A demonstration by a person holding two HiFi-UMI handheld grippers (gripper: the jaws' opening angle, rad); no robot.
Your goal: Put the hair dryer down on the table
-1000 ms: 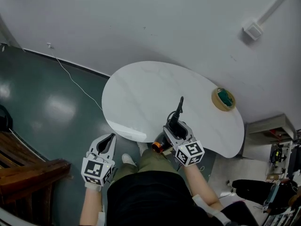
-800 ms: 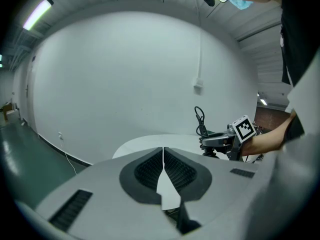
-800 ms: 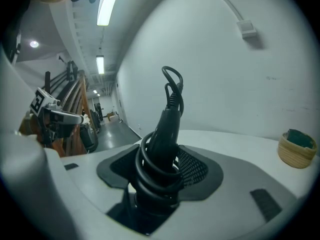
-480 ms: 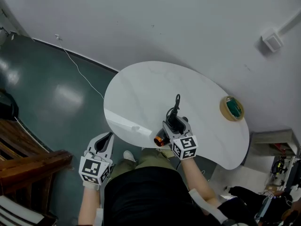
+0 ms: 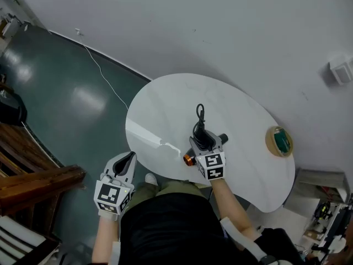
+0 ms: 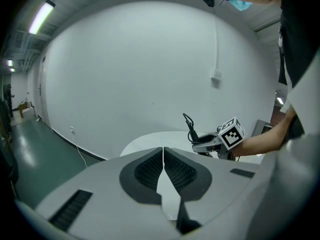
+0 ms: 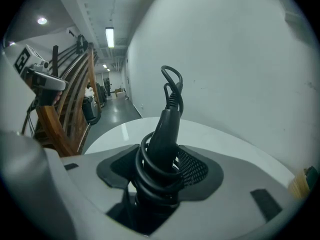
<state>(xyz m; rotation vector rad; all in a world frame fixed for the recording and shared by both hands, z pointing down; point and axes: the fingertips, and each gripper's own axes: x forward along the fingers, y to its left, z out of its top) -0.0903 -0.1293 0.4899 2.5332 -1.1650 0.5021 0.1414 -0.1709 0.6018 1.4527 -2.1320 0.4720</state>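
The right claw (image 5: 205, 142) has carried the hair dryer (image 5: 197, 131) inward from the table's (image 5: 165, 109) near rim, so its orange nozzle (image 5: 188, 159) now hangs over the white top rather than past the edge. The claw stands fairly wide and clamps the black handle, which has the cord (image 7: 159, 170) coiled round it between the pads. The handle points toward 12 o'clock and the barrel lies crosswise. Whether the barrel touches the top cannot be told.

The left claw (image 5: 129, 160) hangs off the table at 8 o'clock, jaws together and empty. A tape roll (image 5: 279, 141) sits well apart at 3 o'clock.

The dryer is close to the 6 o'clock rim. Released here, the round barrel could probably roll off. The coils might also catch a pad as the jaws part and drag the dryer along.
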